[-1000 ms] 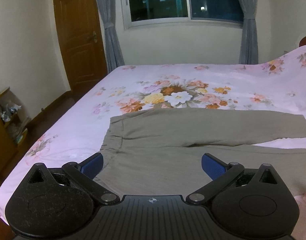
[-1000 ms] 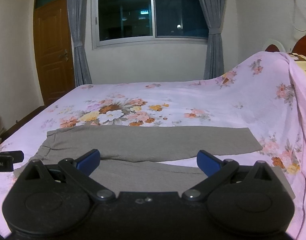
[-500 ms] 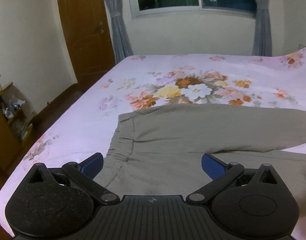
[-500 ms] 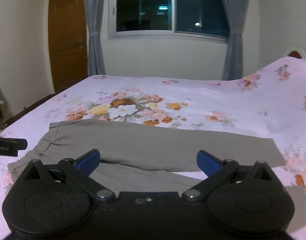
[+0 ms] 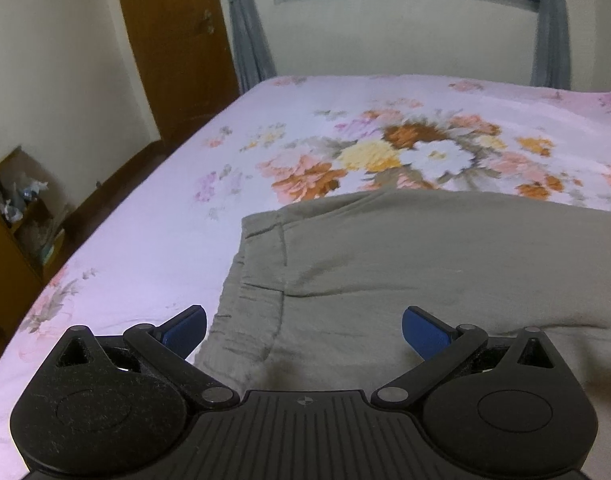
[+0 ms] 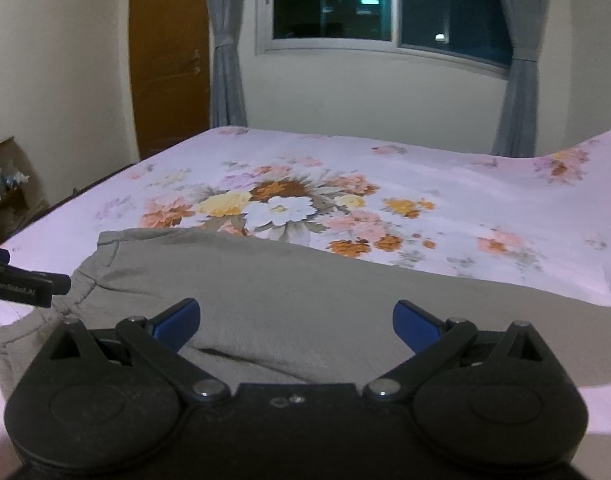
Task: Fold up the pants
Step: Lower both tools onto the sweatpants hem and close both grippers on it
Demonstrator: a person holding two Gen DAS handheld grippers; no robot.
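Grey-green pants (image 5: 425, 256) lie flat on the floral bed sheet (image 5: 345, 120), waistband to the left, legs running right. My left gripper (image 5: 303, 330) hangs open just above the waistband's near part, blue pads wide apart, nothing between them. In the right wrist view the same pants (image 6: 305, 292) spread across the bed, the far leg overlapping the near one. My right gripper (image 6: 295, 322) is open over the upper legs, holding nothing. The tip of the left gripper (image 6: 25, 284) shows at the left edge by the waistband.
A wooden door (image 5: 173, 48) and grey curtains (image 5: 249, 40) stand behind the bed, under a dark window (image 6: 385, 4). A low wooden shelf (image 5: 13, 224) with clutter sits on the floor left of the bed. The sheet rises over a hump (image 6: 577, 160) at right.
Both grippers have moved down and closer to the pants, which now fill more of each view. The right gripper has shifted left toward the waistband end. Both stay open.
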